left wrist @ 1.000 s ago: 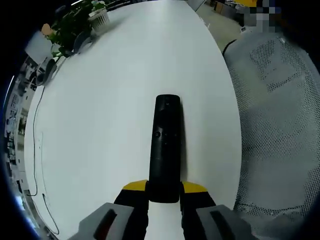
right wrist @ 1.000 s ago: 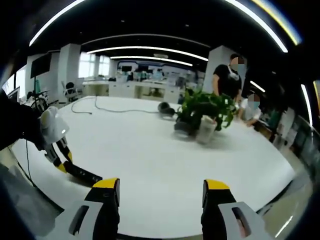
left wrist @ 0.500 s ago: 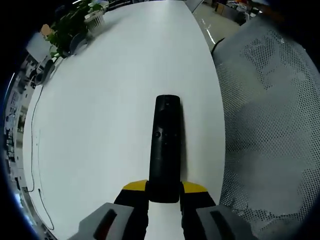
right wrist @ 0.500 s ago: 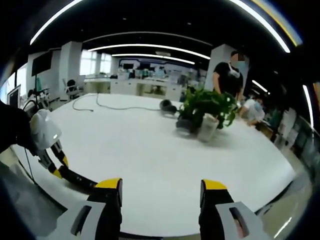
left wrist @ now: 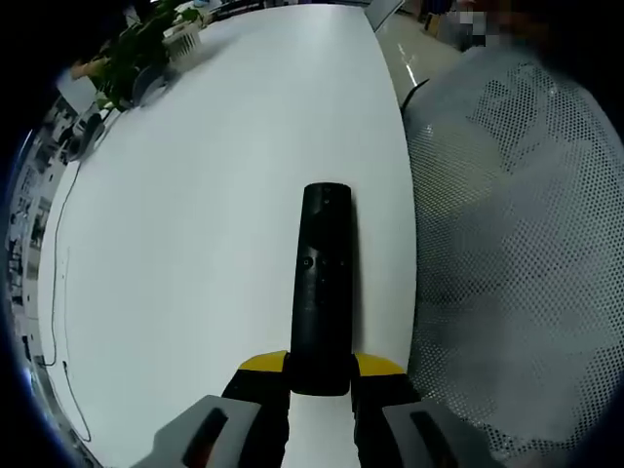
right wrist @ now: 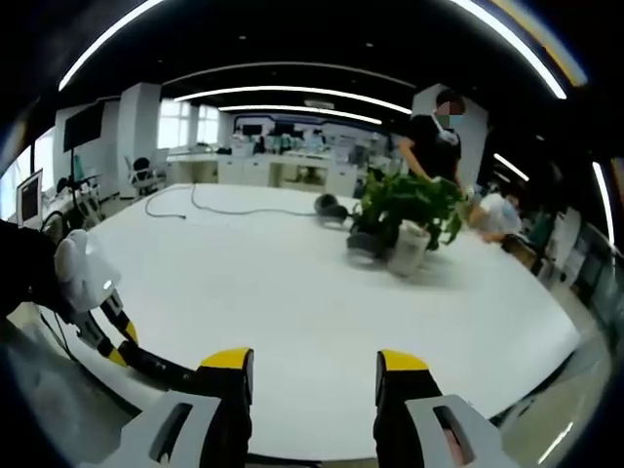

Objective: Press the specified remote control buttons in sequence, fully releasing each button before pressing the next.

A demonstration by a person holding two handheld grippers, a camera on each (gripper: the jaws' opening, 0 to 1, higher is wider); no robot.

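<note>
1. The broad white oval table (left wrist: 195, 195) carries the whole workspace. In the left gripper view a grey mesh chair back (left wrist: 517, 253) stands beside its edge. In the right gripper view a leafy green potted plant in a pale pot (right wrist: 405, 219) stands far across the top, with dark headphones (right wrist: 330, 206) and a dark cable (right wrist: 195, 210) beyond.

2. The long slim black plastic remote control (left wrist: 322, 292) is clamped at its near end between the yellow-tipped jaws of the left gripper (left wrist: 322, 375), just above the table near the chair-side edge. Whether its underside touches the surface I cannot tell.

3. Its long axis runs straight ahead along the left gripper's jaws, the far end pointing out over the tabletop. The button face is turned toward the camera, with a small round button showing about halfway along and another mark near the far end.

4. The right gripper (right wrist: 312, 385) hovers above the table with a narrow gap between its yellow tips, gripping nothing. In that view the left gripper (right wrist: 112, 327) shows low on the left, the remote a dark sliver beside it.

5. By my reading, the step in hand is presenting the remote steady for pressing; no button is being touched yet.

6. The next move calls for bringing one right jaw tip down squarely onto the first specified button, then lifting fully clear.
</note>
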